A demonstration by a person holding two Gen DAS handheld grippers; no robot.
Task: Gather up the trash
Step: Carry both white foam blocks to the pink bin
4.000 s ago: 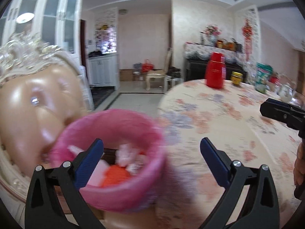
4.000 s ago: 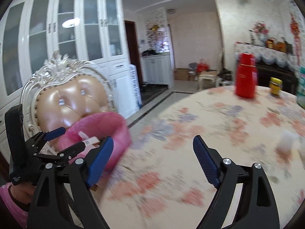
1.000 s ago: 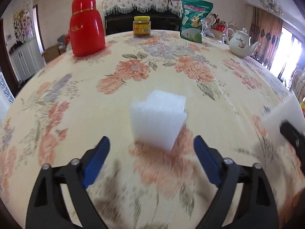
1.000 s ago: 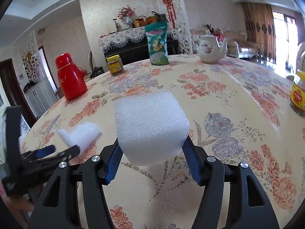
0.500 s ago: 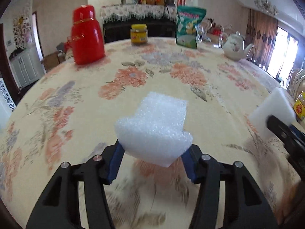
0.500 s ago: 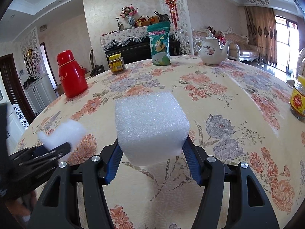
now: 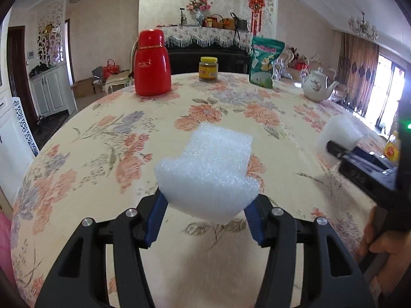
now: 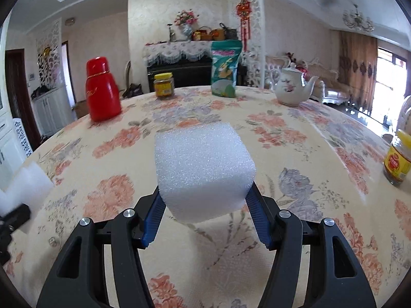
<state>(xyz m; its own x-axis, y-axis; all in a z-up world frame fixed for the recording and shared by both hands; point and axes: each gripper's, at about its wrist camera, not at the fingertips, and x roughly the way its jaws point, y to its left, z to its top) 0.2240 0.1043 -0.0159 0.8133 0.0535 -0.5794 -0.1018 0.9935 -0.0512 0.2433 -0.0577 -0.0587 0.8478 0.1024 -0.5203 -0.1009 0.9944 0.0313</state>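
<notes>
Left claw (image 7: 205, 202) pinches a notched foam piece (image 7: 208, 169); right claw (image 8: 204, 205) clamps a foam cube (image 8: 203, 169), seemingly above the table (image 8: 308, 154).

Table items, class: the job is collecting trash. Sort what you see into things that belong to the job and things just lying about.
Belongs to the job:
- stepped foam piece, gripped in the left claw
- foam cube, gripped in the right claw

Just lying about:
- red flask
- far yellow-lidded jar
- green snack bag
- white teapot
- near yellow-lidded jar
</notes>
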